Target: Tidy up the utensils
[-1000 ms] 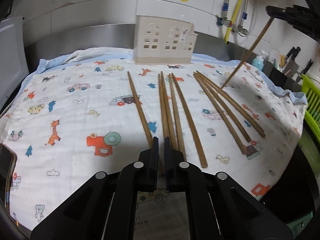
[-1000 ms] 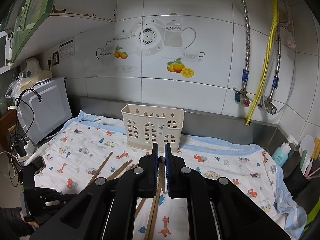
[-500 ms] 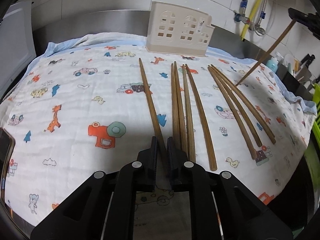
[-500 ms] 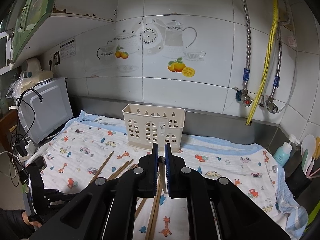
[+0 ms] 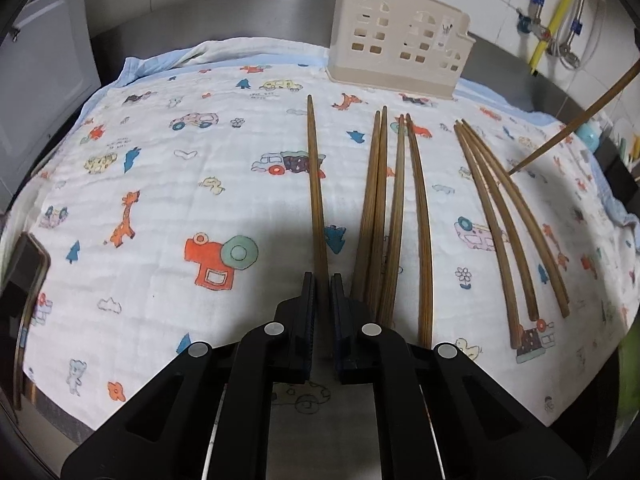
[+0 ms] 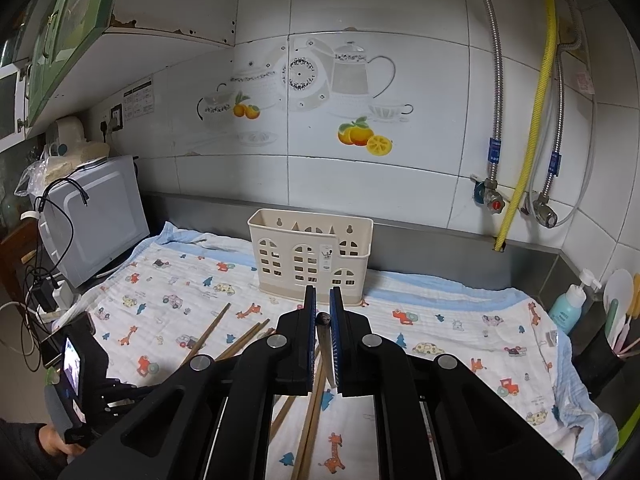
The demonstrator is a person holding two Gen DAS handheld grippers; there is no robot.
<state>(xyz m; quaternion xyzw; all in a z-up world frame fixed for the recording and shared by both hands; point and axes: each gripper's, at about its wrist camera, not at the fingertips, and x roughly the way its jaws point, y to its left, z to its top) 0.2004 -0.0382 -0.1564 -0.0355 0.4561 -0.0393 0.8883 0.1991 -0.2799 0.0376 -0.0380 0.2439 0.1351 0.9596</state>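
Your left tongs [image 5: 323,280] sit low over the near end of the leftmost chopstick [image 5: 314,184], jaws drawn narrow with that end running in between them — closed on it, as far as the left wrist view shows. The stick's long axis runs straight away from you toward the cream utensil holder [image 5: 400,52] at the back of the printed cloth [image 5: 160,184], almost in line with the tongs. So the coming move, I judge, turns on that line: lift the near end, then carry the stick forward along its own length to the holder's open top.

Your right tongs [image 6: 323,319] are also narrow, clamped on a held chopstick [image 6: 322,336] that hangs down and away beneath them. The holder lies dead ahead of the right tongs and looks nearer to them than to the left.

The left view gives you the lay of everything waiting on the surface — a bunch of four sticks [image 5: 394,216] just right of yours, nearly touching the right jaw, and three more [image 5: 508,224] well apart further right. It also catches the tip of the right-hand stick [image 5: 572,132] hovering above the cloth. The right view shows what the left cannot: the holder's open top and rim [image 6: 310,220].
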